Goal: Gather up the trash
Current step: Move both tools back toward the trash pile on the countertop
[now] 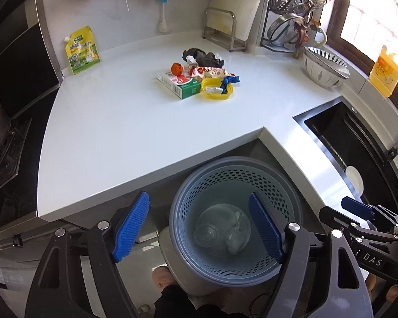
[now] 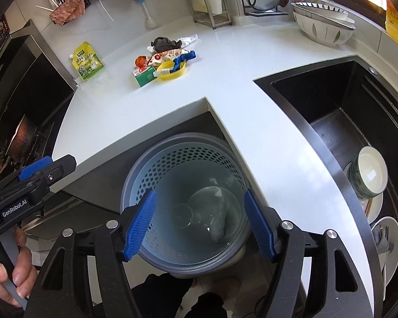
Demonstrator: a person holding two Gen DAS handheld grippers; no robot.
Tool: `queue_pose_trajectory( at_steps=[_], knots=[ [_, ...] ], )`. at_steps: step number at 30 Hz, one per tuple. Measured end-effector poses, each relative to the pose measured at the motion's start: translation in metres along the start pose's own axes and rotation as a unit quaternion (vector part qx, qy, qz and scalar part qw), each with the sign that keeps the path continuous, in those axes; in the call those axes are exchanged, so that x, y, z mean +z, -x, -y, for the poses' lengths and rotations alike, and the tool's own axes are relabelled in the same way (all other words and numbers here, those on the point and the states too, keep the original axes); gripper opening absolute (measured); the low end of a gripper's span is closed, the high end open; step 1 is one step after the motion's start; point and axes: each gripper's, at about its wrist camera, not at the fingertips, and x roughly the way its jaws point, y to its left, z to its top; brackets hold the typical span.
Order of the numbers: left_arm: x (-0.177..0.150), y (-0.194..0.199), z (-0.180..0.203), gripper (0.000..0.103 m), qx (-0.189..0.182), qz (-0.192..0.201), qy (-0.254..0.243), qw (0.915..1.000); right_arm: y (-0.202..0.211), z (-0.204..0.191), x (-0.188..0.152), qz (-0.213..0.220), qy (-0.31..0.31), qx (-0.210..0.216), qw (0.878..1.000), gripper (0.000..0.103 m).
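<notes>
The trash pile (image 1: 199, 75) sits together on the white countertop (image 1: 124, 122), well back from the counter's inner corner: a green and white carton (image 1: 181, 84) at the front, a yellow lid (image 1: 217, 92) touching its right end with a blue scrap (image 1: 229, 81) draped on its rim, printed wrappers (image 1: 209, 72) and a dark crumpled piece (image 1: 203, 55) behind, an orange round thing (image 1: 177, 68) at the left; all of it looks light, the carton stiff enough to pinch across its narrow sides, the wrappers and dark piece soft and best taken by a bunched fold, the lid thin and probably slippery, so its raised rim seems the likelier hold; the perforated bin (image 1: 236, 220) stands on the floor below the counter's notch, with clear plastic pieces (image 1: 221, 234) already at its bottom; the left gripper (image 1: 199, 228) hangs over the bin with jaws apart and nothing between them; the right gripper (image 2: 200, 225) likewise, spread and empty above the bin's mouth; the pile lies well beyond both, up and forward across the counter.
</notes>
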Motion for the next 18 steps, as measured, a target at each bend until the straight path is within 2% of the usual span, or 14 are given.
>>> queue_pose_trajectory(
  at_steps=[8,18],
  knots=[
    [0.026,0.011,-0.012,0.087,0.004,0.032,0.007,0.9994,0.005,-0.010,0.033,0.029,0.008,-0.002,1.000,0.068],
    [0.078,-0.023,-0.041,0.088,0.005,0.041,0.007,0.9991,-0.026,-0.027,0.081,0.037,-0.002,-0.024,0.999,0.069]
  ],
)
